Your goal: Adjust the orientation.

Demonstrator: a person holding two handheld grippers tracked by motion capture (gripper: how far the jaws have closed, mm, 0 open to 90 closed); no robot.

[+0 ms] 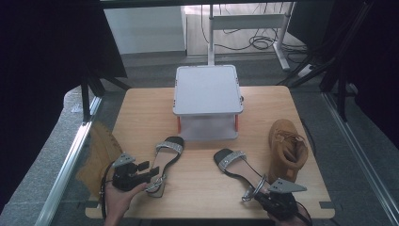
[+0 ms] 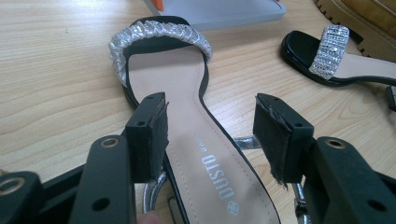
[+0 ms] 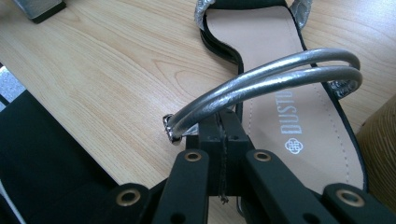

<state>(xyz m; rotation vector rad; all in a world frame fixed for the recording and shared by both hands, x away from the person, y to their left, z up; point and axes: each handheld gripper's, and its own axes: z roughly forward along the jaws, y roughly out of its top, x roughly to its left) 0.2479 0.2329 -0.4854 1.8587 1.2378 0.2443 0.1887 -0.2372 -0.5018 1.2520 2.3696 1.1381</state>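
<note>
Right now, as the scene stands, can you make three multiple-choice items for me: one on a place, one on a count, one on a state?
1. Where does the boot lie?
A. on the stand
B. on the table, right of the right sandal
C. between the two sandals

2. How many sandals are on the table?
A. one
B. two
C. three

3. How do the jaws of the left hand-held gripper stand?
A. open, one on each side of the left sandal
B. shut with nothing between
C. shut on the boot

Answers:
1 B, the high view shows the boot beside the right sandal, and the stand top is bare.
2 B, the left sandal and the right one.
3 A, the pads stand apart from the sole.
</note>
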